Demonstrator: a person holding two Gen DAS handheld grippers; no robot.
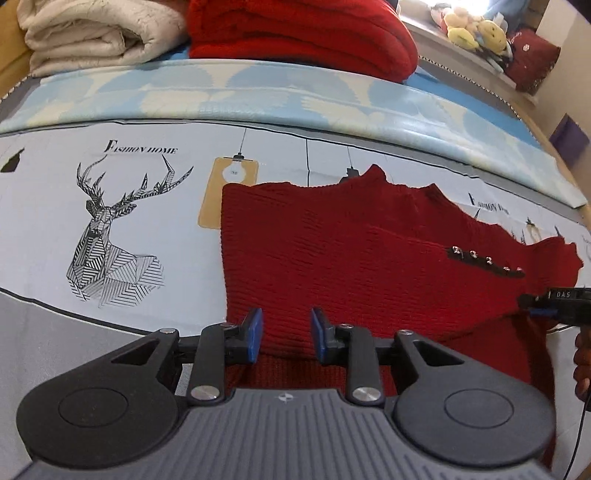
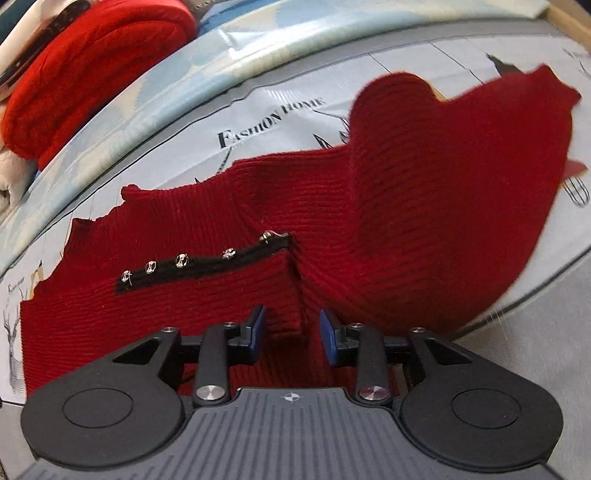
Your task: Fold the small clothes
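Dark red knit sweater [image 1: 351, 251] lies mid-frame on the printed bedsheet [image 1: 110, 229], long axis left-right; both grippers (left [image 1: 286, 334], right [image 2: 291, 334]) hover released over its near hem.

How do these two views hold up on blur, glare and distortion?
Left wrist: sharp; fisheye bows the sheet lines, window blown out top right. Right wrist: sweater crisp near the gripper, its raised sleeve soft-edged, sheet glare upper centre.
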